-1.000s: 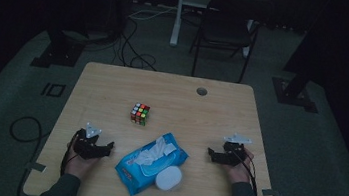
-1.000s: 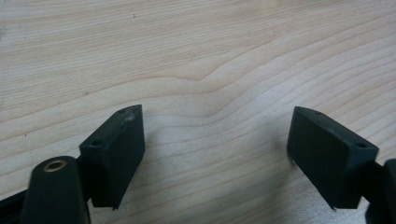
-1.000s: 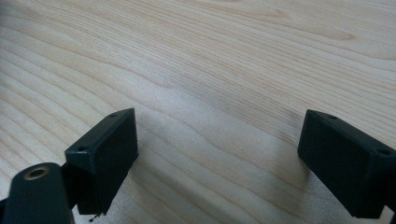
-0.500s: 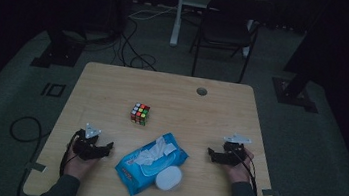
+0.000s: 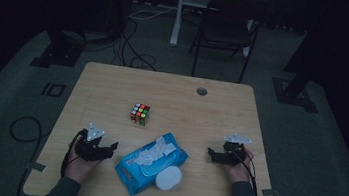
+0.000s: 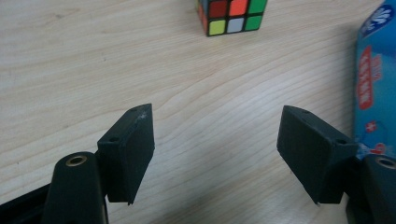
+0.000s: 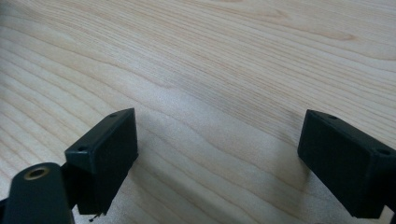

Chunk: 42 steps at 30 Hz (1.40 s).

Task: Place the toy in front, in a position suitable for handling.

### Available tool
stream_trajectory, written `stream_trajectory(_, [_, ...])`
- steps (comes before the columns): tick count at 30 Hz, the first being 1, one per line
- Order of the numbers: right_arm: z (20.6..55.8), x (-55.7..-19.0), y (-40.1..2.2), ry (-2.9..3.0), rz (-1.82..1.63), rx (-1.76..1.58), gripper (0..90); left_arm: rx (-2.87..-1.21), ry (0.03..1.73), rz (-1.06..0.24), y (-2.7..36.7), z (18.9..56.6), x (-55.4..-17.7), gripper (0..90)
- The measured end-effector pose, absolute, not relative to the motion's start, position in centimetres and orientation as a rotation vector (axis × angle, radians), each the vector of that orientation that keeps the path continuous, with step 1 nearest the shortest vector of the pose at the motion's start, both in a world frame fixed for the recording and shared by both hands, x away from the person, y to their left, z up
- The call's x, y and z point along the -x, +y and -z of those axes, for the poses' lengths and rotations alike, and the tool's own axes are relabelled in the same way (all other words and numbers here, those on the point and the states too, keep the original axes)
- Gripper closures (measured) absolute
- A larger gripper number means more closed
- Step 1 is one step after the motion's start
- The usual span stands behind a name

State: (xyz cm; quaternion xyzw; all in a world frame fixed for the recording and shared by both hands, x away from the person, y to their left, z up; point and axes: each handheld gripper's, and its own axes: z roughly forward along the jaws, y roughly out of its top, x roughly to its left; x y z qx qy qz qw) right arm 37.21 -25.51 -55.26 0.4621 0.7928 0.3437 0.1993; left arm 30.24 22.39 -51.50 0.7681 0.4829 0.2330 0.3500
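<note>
Looks like a reach by the left gripper (image 5: 108,146) toward the small multicoloured plastic puzzle cube (image 5: 140,113), alone near the middle of the pale wood-grain table (image 5: 113,85). Left jaws just closed a little, yet wide apart with nothing between them. Best to keep that width, line up square to two flat faces of the cube (image 6: 231,16), come in low, then close on the sides rather than the corners. Hard, smooth, sharp-edged plastic with glossy stickers: expect slip under a skewed pinch.

Steer clear of the blue soft-film pack of wet wipes (image 5: 152,163), just beside the left gripper (image 6: 219,144) on its inner side. Crinkly and yielding, with a white tissue bunched from the opening and a round white plastic lid (image 5: 168,179) at its near end.

Leave the right gripper (image 5: 210,155) parked by the table's right edge, spread wide and empty over bare wood (image 7: 217,154).
</note>
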Motion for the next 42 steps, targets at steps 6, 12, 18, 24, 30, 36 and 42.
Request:
stream_trajectory(6, [55.3, -37.2, -25.5, 2.217, -0.961, -1.292, 11.8, -1.984, 1.202, -0.604, 21.4, 50.2, -29.1, 28.4])
stream_trajectory(12, [55.3, -37.2, -25.5, 2.217, -0.961, -1.292, 11.8, -1.991, 1.129, -0.605, 20.0, 48.7, -27.8, 28.3])
stream_trajectory(18, [55.3, -37.2, -25.5, 2.217, -0.961, -1.292, 11.8, -1.998, 1.072, -0.577, 18.6, 48.3, -26.4, 28.3])
stream_trajectory(24, [55.3, -37.2, -25.5, 2.217, -0.961, -1.292, 11.8, -2.021, 1.023, -0.546, 17.2, 48.3, -25.3, 27.6])
stream_trajectory(30, [55.3, -37.2, -25.5, 2.217, -0.961, -1.292, 11.8, -2.019, 0.976, -0.517, 15.5, 48.0, -24.1, 22.9])
stream_trajectory(36, [55.3, -37.2, -25.5, 2.217, -0.962, -1.290, 11.8, -2.022, 0.947, -0.473, 14.5, 48.2, -23.0, 17.8])
stream_trajectory(42, [55.3, -37.2, -25.5, 2.216, -0.961, -1.293, 11.8, -2.074, 0.905, -0.462, 12.7, 49.0, -21.9, 14.1])
